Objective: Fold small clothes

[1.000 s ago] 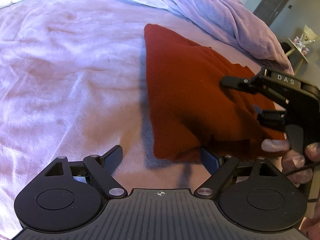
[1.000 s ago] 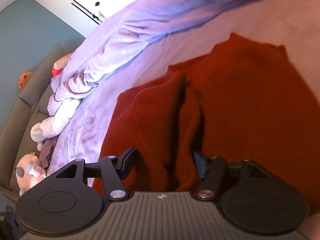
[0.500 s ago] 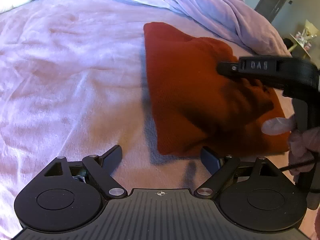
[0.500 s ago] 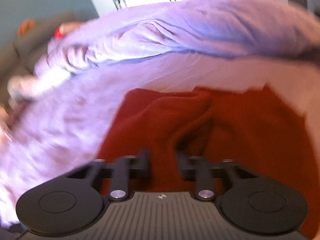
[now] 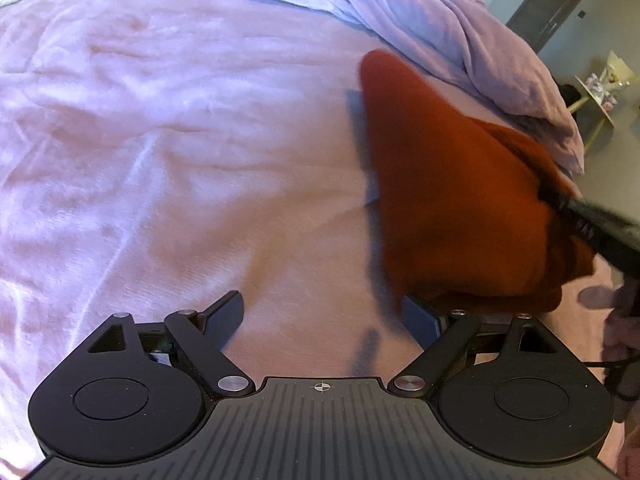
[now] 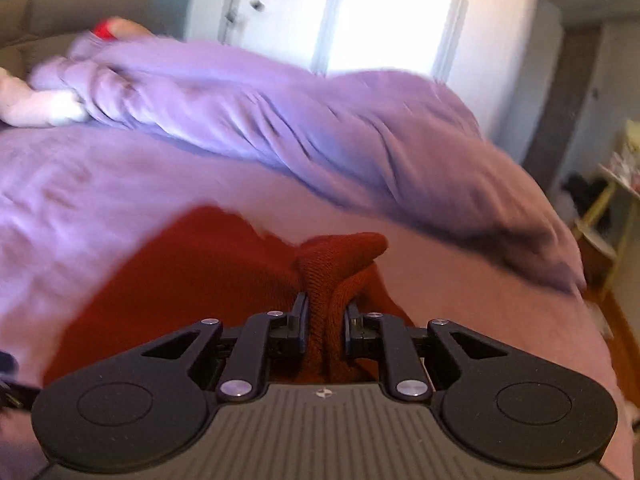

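Observation:
A rust-red knit garment (image 5: 452,184) lies on the lilac bed cover, its right side pulled up off the bed into a peak. My right gripper (image 6: 325,314) is shut on a bunched fold of the red garment (image 6: 332,264) and holds it raised; it shows in the left wrist view (image 5: 600,228) at the garment's right edge. My left gripper (image 5: 322,314) is open and empty, low over the bed cover, with its right finger (image 5: 420,314) just by the garment's near corner.
A heaped lilac duvet (image 5: 440,24) lies along the far side of the bed (image 5: 160,140), behind the garment. Soft toys (image 6: 36,108) lie at the far left. A small side table (image 5: 600,96) stands beyond the bed's right edge. White wardrobe doors (image 6: 320,16) stand behind.
My right gripper closed on a fold of the red garment and lifted it up and to the right. The garment went from flat to a raised peak. My left gripper stayed open.

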Demonstrator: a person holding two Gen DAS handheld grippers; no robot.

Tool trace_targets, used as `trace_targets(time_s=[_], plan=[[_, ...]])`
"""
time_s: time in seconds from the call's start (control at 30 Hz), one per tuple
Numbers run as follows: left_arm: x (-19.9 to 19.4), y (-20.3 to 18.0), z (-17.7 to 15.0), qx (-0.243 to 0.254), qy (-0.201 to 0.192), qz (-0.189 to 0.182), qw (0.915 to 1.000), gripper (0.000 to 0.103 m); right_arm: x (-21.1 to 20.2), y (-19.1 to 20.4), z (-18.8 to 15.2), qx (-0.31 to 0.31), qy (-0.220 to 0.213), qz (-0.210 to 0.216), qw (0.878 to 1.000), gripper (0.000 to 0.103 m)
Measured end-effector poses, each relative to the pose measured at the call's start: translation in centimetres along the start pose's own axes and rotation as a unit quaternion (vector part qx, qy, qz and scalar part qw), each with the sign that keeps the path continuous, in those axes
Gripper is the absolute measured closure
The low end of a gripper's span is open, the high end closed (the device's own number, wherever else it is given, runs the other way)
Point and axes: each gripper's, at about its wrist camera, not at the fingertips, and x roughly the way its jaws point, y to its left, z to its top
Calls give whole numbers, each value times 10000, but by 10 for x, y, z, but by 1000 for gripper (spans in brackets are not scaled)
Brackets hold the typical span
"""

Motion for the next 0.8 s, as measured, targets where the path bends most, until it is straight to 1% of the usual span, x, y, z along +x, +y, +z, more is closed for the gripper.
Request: trace_targets(time_s=[0.03,0.07,0.13,0.17,0.2,0.23,0.27,0.4,0.43,0.53,0.63,0.7,0.8], plan=[[0,-1,0,12,9,-21,10000,13,7,-9,-8,95,114,-135,9998,88],[-1,-2,0,23,24,-32,10000,13,15,-19,-17,296,240,-166,9991,87],[-2,-2,0,27,19,19,10000,13,28,-37,-33,751,489,-129,9959,86],[-2,-2,1,27,8,40,10000,13,32,-38,-39,750,505,-142,9958,84],[-3,-2,2,21,-2,44,10000,12,32,-37,-42,686,456,-223,9964,84],[-4,-1,2,5,-11,49,10000,12,30,-38,-44,715,427,-269,9962,81],[-4,-1,2,-17,-8,66,10000,12,26,-40,-43,851,423,-257,9951,75],[-3,-2,1,-97,25,70,9999,11,-3,-43,-37,1448,160,-147,9892,74],[-2,-3,1,-103,21,83,9999,11,-14,-42,-38,1580,56,10,9874,74],[-3,-4,-1,-128,29,143,9998,11,-42,-31,-41,1704,-199,437,9842,74],[-5,-2,-1,-120,50,190,9997,11,-54,-22,-55,2006,-44,934,9752,74],[-8,1,-2,-113,25,273,9996,10,-52,-15,-66,2157,87,1131,9698,73],[-13,11,-3,-203,-11,350,9992,10,-44,-9,-78,2477,390,1352,9586,73]])
